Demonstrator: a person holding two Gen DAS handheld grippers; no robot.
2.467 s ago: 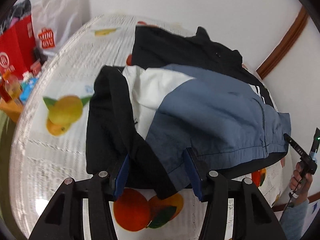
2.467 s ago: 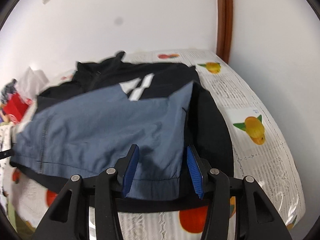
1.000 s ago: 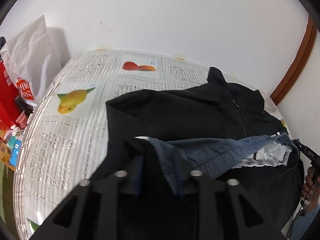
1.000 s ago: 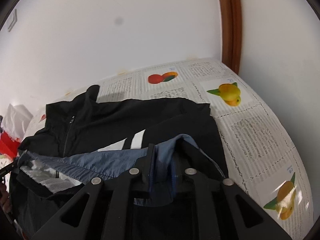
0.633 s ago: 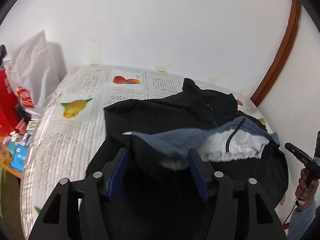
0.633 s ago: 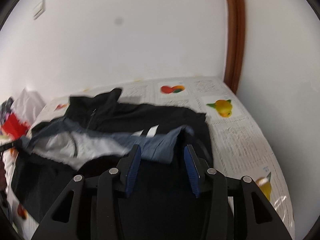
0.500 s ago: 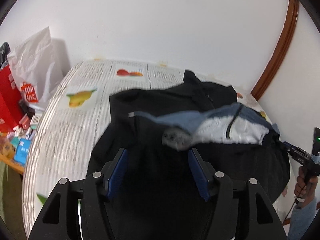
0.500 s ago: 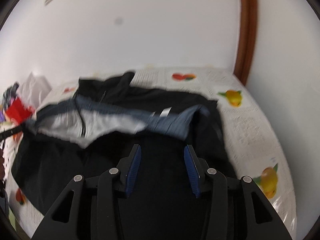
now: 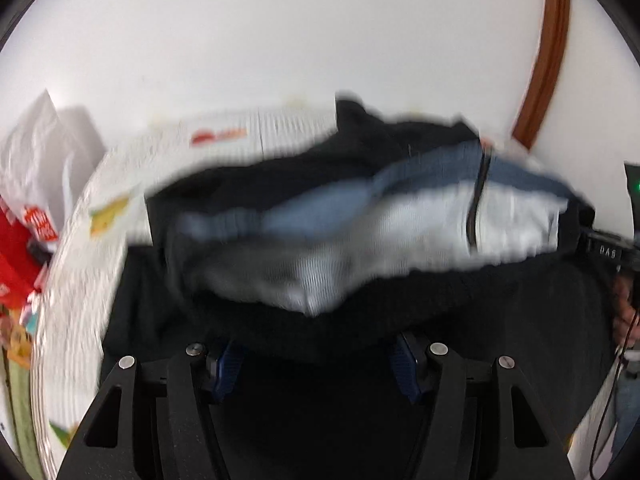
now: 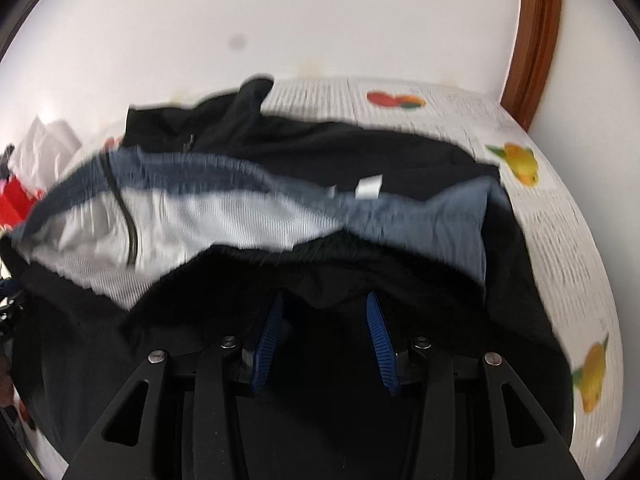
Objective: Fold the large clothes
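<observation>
A large jacket (image 9: 360, 216), black with a blue panel and a white mesh lining, lies on the table in both views, blurred by motion; it also shows in the right wrist view (image 10: 320, 208). Its lower part is turned up over the upper part, lining outward. My left gripper (image 9: 316, 354) is open, its blue pads wide apart over black cloth near the jacket's front left edge. My right gripper (image 10: 324, 332) is open over black cloth at the front right. Neither holds the cloth.
The table (image 10: 560, 216) has a cloth printed with text and fruit. A white bag (image 9: 44, 152) and red boxes (image 9: 16, 252) stand at the left. A brown door frame (image 10: 532, 36) rises at the right. A wall is close behind the table.
Both grippers shut on the jacket's hem, carried it up toward the collar, then opened and let it drop. The views have since drawn back and lowered over the folded jacket.
</observation>
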